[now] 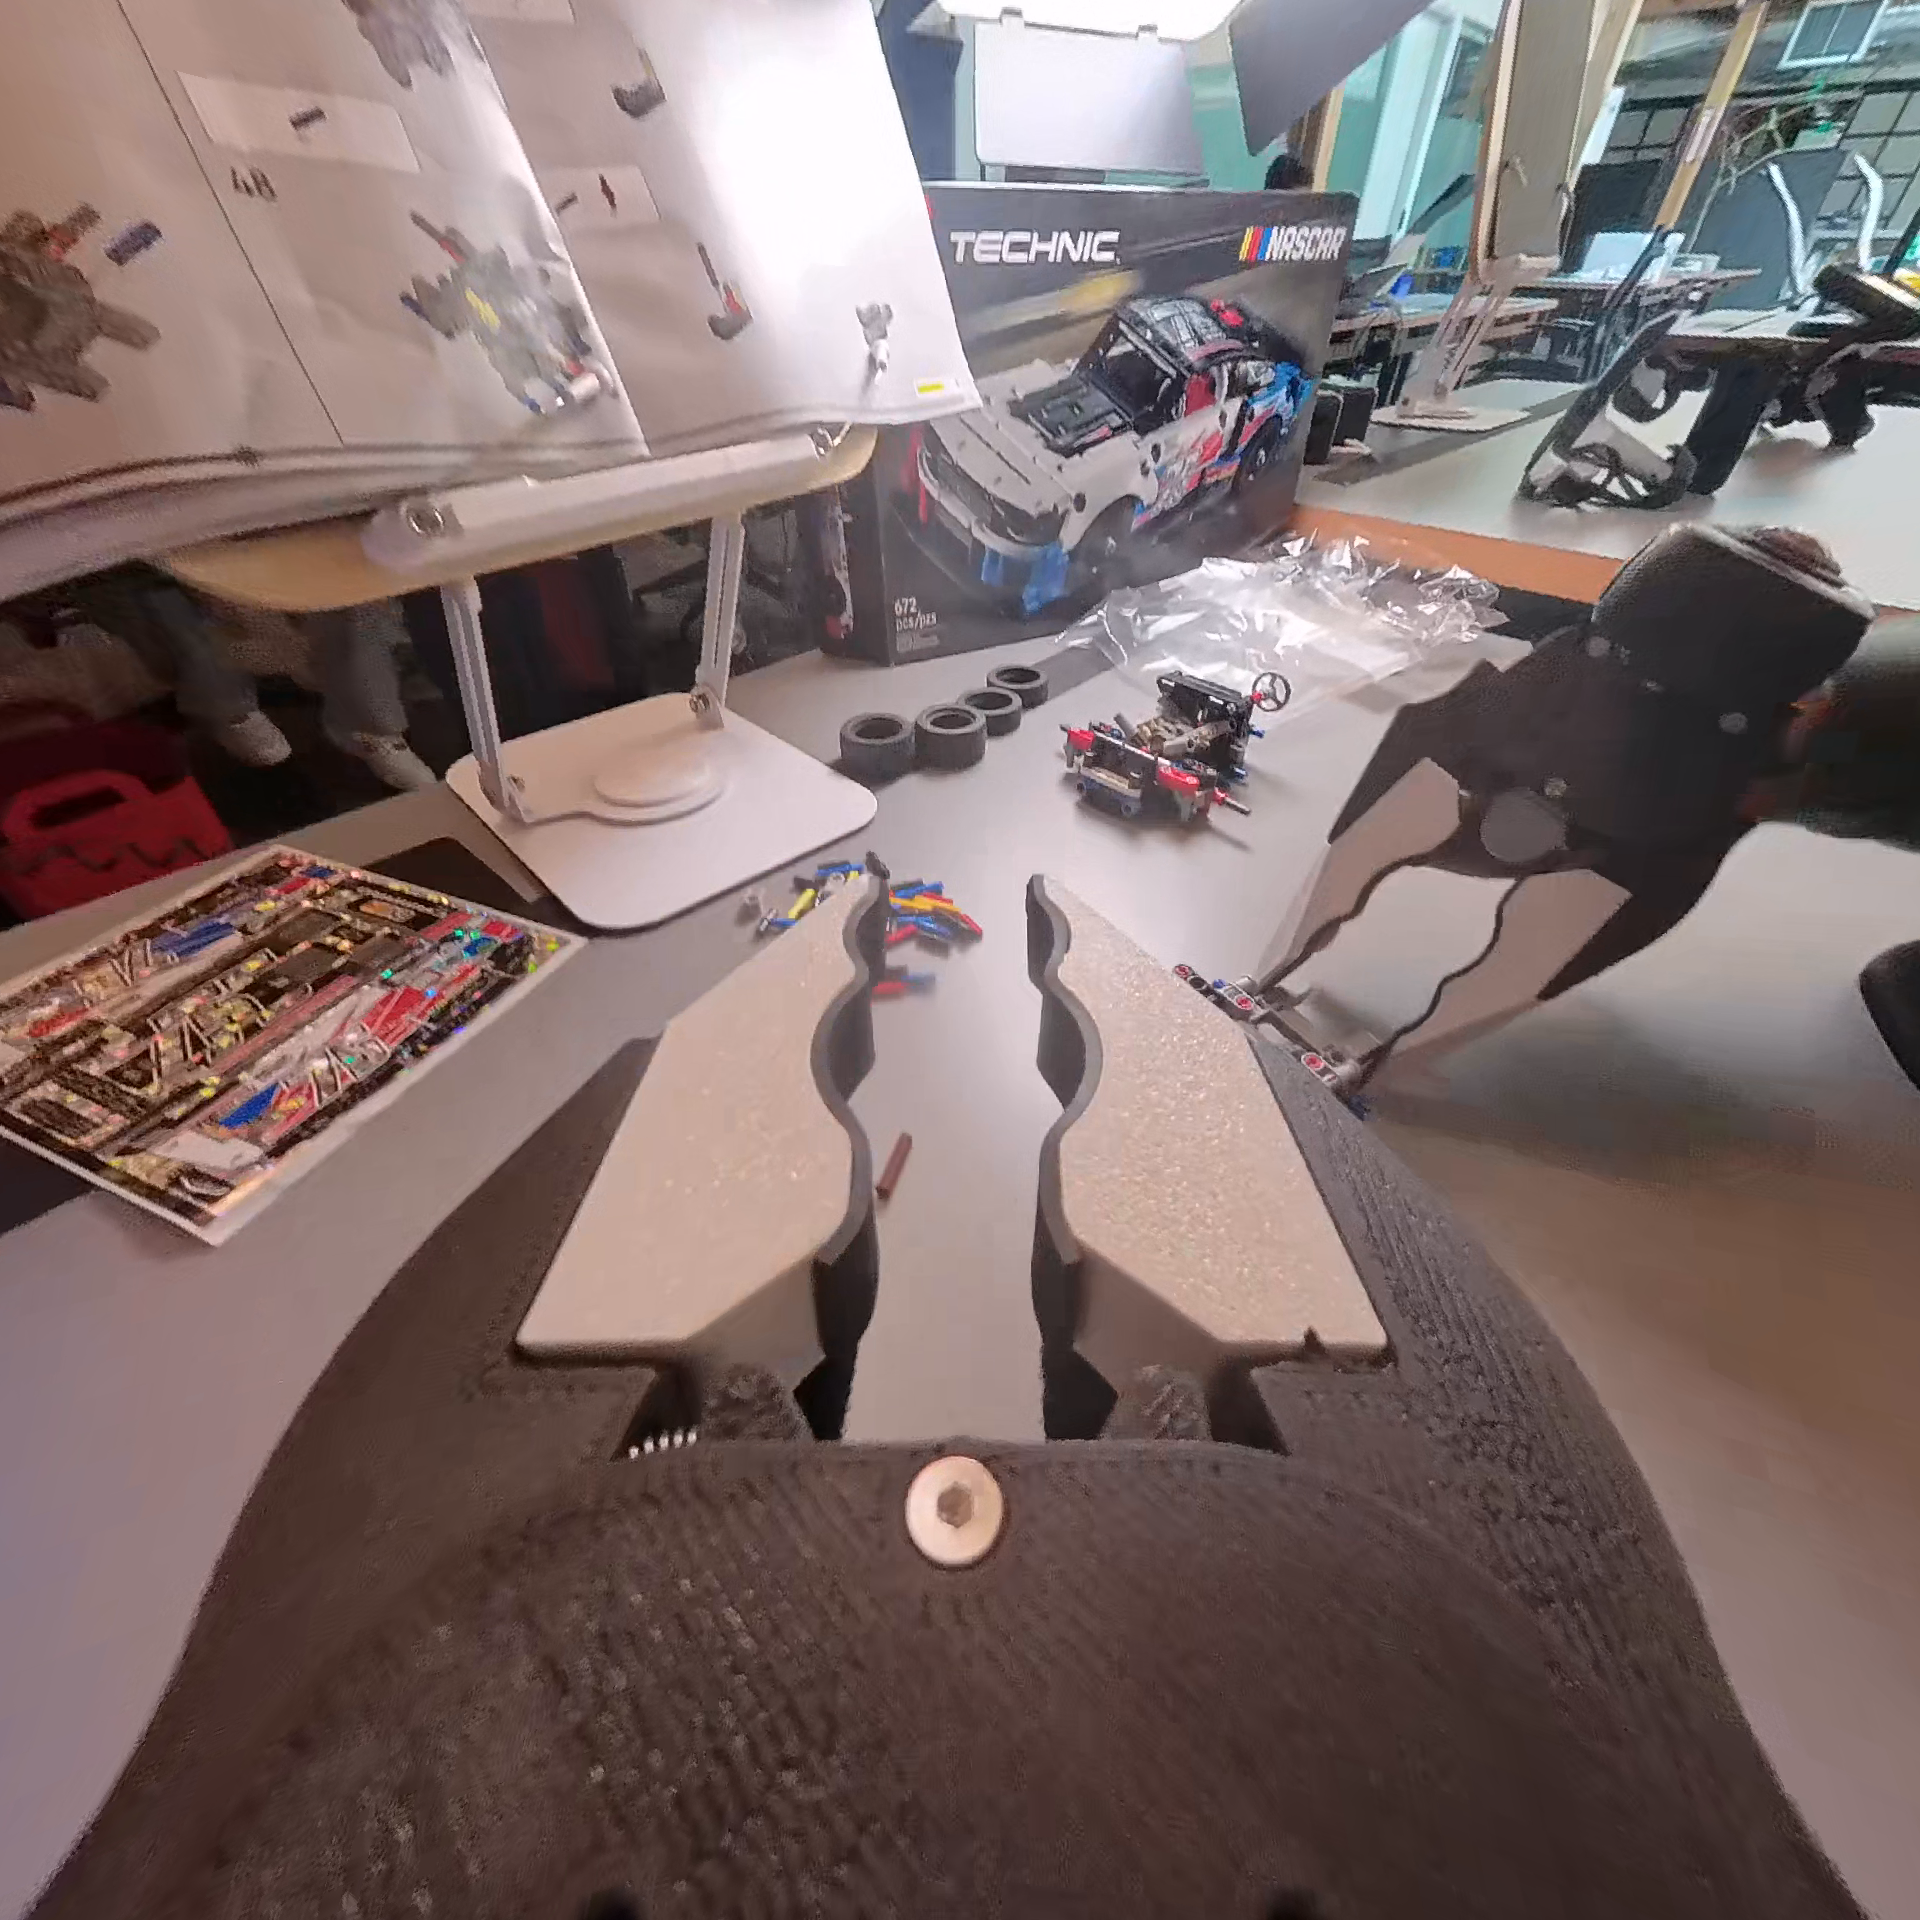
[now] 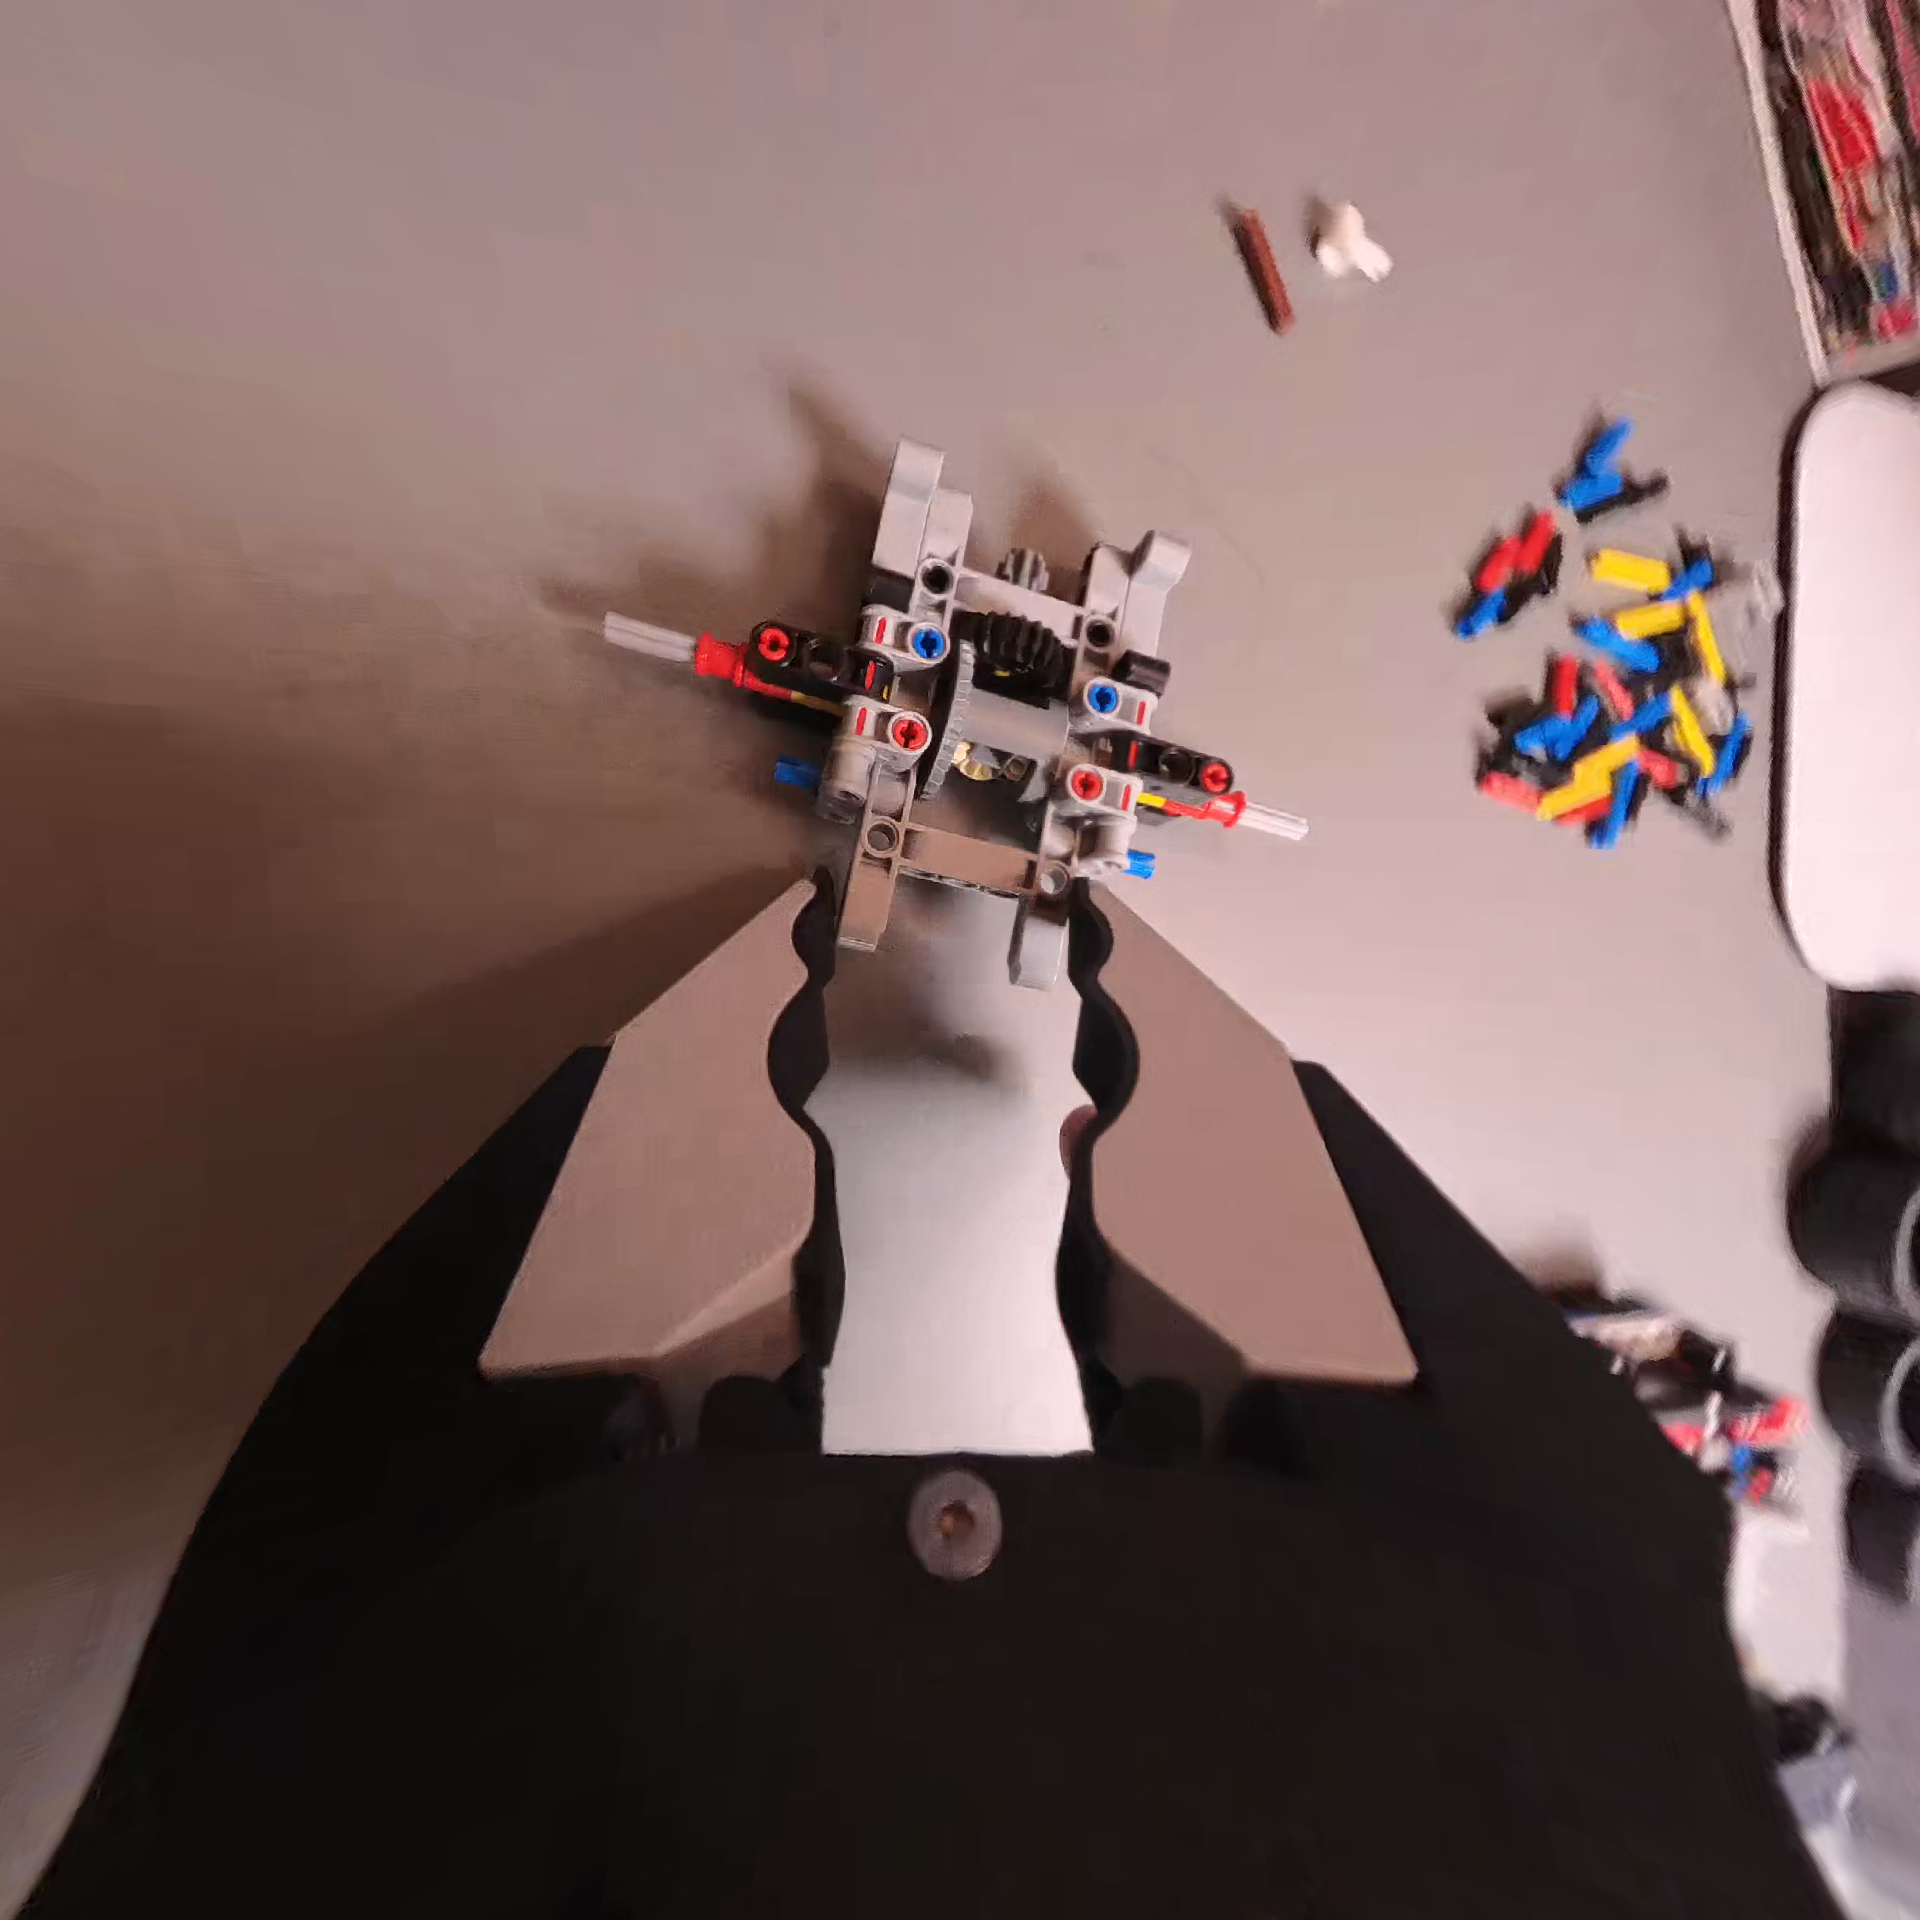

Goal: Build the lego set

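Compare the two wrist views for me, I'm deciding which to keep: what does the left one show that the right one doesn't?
Only the left view: booklet on a white stand, set box, plastic wrap, the left gripper open over bare table.

Only the right view: the gear assembly from above, the right gripper closed on its grey frame legs; a white piece.

Both: pin pile, brown axle, sticker sheet, tyres.
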Available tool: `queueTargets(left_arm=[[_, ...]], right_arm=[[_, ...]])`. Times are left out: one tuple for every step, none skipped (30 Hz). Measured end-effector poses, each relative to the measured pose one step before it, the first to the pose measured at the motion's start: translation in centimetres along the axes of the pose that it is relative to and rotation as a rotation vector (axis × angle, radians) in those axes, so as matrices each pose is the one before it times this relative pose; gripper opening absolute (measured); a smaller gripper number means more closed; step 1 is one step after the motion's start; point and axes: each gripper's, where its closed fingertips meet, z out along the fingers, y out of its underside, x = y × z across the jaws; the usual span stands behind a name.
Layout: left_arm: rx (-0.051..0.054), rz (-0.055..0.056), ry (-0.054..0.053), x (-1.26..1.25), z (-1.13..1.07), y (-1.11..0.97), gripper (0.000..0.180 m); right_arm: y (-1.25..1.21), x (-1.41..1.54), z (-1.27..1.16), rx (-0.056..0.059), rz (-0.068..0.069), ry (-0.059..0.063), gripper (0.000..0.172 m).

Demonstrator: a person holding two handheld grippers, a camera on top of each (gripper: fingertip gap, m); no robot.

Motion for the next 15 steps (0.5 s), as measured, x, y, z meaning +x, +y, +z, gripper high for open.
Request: queueTargets(left_arm=[[-0.0057,-0.0006,-0.0008,0.383,-0.177,0.435,0.023],[-0.0069,0.0069,-0.0068,0.319,-0.077,0.416,0.019],[-0.0078,0.0142,-0.0084,0.313,0.038,0.435,0.015],[-0.0098,0.0160,0.0017,0.439,0.158,0.474,0.013],[-0.0163,0.0091,0.0111,0.561,0.291,0.556,0.014],[-0.0205,0.0015,0.0179,0.623,0.367,0.587,0.016],[-0.0212,0.0000,0.0250,0.700,0.387,0.573,0.020],[-0.0230,0.0040,0.0290,0.729,0.391,0.544,0.025],[-0.0271,0.0080,0.0281,0.680,0.371,0.557,0.029],[-0.0293,0.0098,0.0284,0.632,0.334,0.549,0.034],[-0.0271,0.0080,0.0276,0.565,0.297,0.512,0.038],[-0.0206,0.0040,0.0200,0.410,0.222,0.403,0.043],[-0.0101,0.0024,0.0124,0.248,0.131,0.264,0.045],[-0.0011,0.0017,0.0078,0.154,0.030,0.117,0.045],[0.0037,-0.0007,0.0019,0.012,-0.037,0.038,0.045]], right_arm=[[-0.172,-0.451,-0.044,0.0174,-0.0735,-0.0467,0.044],[-0.140,-0.610,-0.064,0.0154,-0.0562,-0.0572,0.044],[-0.175,-0.599,-0.042,0.0136,-0.0379,-0.0542,0.044],[-0.189,-0.692,-0.036,0.0107,-0.0404,-0.0523,0.044],[-0.043,-0.624,0.015,-0.0036,-0.0434,-0.0382,0.044],[-0.130,-0.336,-0.016,-0.0027,-0.0338,-0.0188,0.044],[-0.004,-0.175,-0.040,-0.0100,-0.0251,-0.0095,0.044],[0.089,-0.058,-0.071,-0.0117,-0.0221,-0.0033,0.044],[0.177,0.048,-0.108,-0.0119,-0.0173,0.0027,0.044],[0.270,0.166,-0.132,-0.0126,-0.0061,0.0094,0.045],[0.137,0.118,-0.214,-0.0003,0.0058,0.0065,0.049],[-0.062,0.135,-0.338,0.0150,0.0246,0.0081,0.054],[-0.157,0.189,-0.490,0.0219,0.0368,0.0119,0.059],[-0.225,0.273,-0.629,0.0296,0.0414,0.0216,0.062],[-0.321,0.453,-0.736,0.0416,0.0478,0.0363,0.064]])
